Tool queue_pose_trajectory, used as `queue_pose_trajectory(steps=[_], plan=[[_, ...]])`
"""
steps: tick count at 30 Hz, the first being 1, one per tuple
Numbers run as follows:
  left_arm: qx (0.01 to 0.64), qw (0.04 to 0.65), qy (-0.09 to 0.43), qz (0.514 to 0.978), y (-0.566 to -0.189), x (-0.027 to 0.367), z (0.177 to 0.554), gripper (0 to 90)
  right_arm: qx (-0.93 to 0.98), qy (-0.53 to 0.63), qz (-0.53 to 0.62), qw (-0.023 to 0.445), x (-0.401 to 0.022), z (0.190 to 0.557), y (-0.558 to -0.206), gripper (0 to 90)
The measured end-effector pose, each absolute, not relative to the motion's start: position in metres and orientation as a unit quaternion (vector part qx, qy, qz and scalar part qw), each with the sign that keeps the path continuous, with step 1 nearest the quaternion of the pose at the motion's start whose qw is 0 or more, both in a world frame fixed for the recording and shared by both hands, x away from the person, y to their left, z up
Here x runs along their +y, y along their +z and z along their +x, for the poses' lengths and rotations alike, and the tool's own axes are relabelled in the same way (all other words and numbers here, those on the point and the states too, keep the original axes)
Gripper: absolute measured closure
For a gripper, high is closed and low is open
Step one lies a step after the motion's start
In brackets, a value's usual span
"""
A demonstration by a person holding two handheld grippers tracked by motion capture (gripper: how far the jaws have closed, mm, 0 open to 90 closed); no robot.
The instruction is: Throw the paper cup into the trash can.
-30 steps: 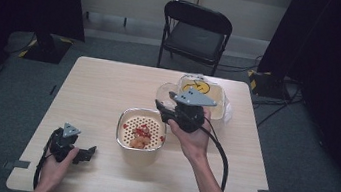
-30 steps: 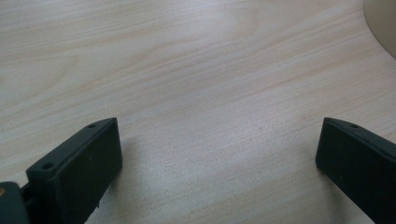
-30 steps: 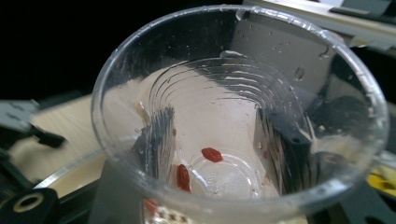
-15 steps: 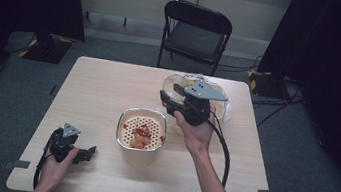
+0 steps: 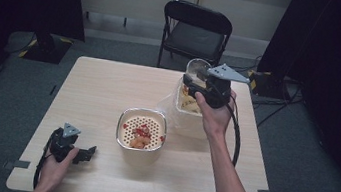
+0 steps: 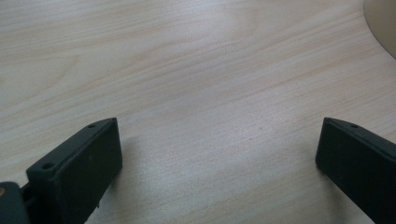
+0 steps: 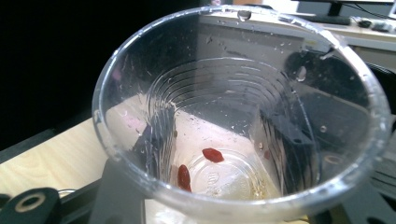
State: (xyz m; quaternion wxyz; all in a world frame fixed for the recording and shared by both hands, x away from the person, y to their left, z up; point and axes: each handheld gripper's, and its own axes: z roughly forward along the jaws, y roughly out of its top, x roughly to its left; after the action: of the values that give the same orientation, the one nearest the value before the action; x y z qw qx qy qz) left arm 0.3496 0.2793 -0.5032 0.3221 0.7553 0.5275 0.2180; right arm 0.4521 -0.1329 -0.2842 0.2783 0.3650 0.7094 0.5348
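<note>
Cup: clear ribbed plastic cup [image 7: 233,116], wet, nearly empty; judged light, thin, crushable, slippery.
Grip: right gripper [image 5: 199,82] clamped across cup wall, behind perforated strainer bowl [image 5: 142,130].
Left gripper [image 5: 85,153]: jaws apart, nothing held.

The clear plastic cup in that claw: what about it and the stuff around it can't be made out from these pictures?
- Clear plastic cup, right gripper view: the two red bits at its bottom are too small to name.
- High view: the right claw and hand cover most of the cup.
- Strainer bowl, high view: food too small to identify.
- Printed bag, high view: arm hides part; print unreadable.

Strainer bowl [image 5: 142,130] blocks centre; table [image 5: 104,86] left free
</note>
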Motion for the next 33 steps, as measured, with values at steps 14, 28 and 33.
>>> queue_pose_trajectory(steps=[14, 28, 33], plan=[[0.527, 0.322, 0.218, 0.755, -0.503, 0.279, 0.350, 0.0, 0.696, 0.509, 0.425, 0.276, -0.161, 0.485, -0.304, 47.4], [0.527, 0.322, 0.218, 0.755, -0.503, 0.279, 0.350, 0.0, 0.693, 0.495, 0.444, 0.279, -0.164, 0.495, -0.311, 26.0], [0.527, 0.322, 0.218, 0.755, -0.503, 0.279, 0.350, 0.0, 0.694, 0.493, 0.445, 0.277, -0.163, 0.496, -0.311, 20.5]])
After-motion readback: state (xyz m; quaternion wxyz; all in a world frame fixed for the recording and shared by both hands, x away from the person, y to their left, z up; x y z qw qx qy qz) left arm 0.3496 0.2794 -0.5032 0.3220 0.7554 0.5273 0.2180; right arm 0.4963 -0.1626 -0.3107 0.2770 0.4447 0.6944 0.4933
